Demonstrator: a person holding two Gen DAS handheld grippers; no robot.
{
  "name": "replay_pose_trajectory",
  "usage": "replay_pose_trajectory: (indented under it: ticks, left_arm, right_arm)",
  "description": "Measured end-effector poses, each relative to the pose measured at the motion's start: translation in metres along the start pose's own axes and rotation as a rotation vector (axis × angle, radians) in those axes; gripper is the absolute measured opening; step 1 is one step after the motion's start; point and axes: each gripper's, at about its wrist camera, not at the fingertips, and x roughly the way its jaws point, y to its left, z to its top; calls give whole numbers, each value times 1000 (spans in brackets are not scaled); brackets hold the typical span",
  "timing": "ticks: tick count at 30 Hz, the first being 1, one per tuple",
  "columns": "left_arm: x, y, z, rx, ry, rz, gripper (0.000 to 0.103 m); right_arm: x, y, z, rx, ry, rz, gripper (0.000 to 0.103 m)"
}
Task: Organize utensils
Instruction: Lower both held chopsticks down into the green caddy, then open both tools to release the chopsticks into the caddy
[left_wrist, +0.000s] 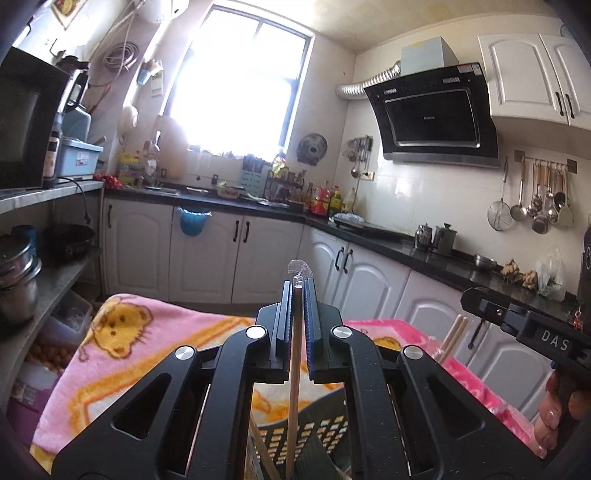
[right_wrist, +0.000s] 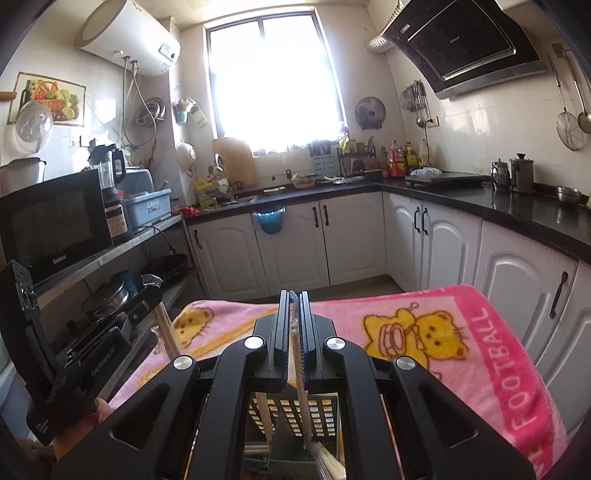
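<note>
Each gripper, left gripper (left_wrist: 297, 291) and right gripper (right_wrist: 294, 299), is clamped on a thin wrapped chopstick (left_wrist: 294, 369) above a black basket (right_wrist: 295, 413); light, stiff, likely slippery, best pinched mid-shaft.

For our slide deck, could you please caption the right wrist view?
Right gripper shut on a wrapped chopstick above a black perforated basket.
</note>
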Motion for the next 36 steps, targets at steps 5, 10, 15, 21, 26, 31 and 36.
replay_pose_trajectory:
  ticks: [5, 10, 15, 21, 26, 31, 36]
  left_arm:
    - [0, 2, -5, -6, 29, -29, 3]
    - [0, 3, -8, 4, 66, -50, 3]
    - [-2, 7, -15, -2, 114, -64, 3]
    - [-6, 11, -17, -13, 155, -82, 3]
    - [-11, 17, -17, -22, 202, -88, 6]
    - [-17, 22, -17, -21, 245, -86, 23]
    - [-23, 30, -17, -27, 271, -75, 39]
  right_arm:
    - [1, -3, -10, 19, 46, -10, 5]
    - [-2, -7, -19, 26, 96, -38, 5]
    - [-5, -9, -25, 29, 140, -45, 6]
    - [-14, -4, -28, 15, 155, -63, 18]
    - [-24, -1, -30, 13, 150, -80, 23]
    - [-36, 7, -31, 0, 133, -92, 31]
    - [-46, 13, -34, -5, 127, -86, 40]
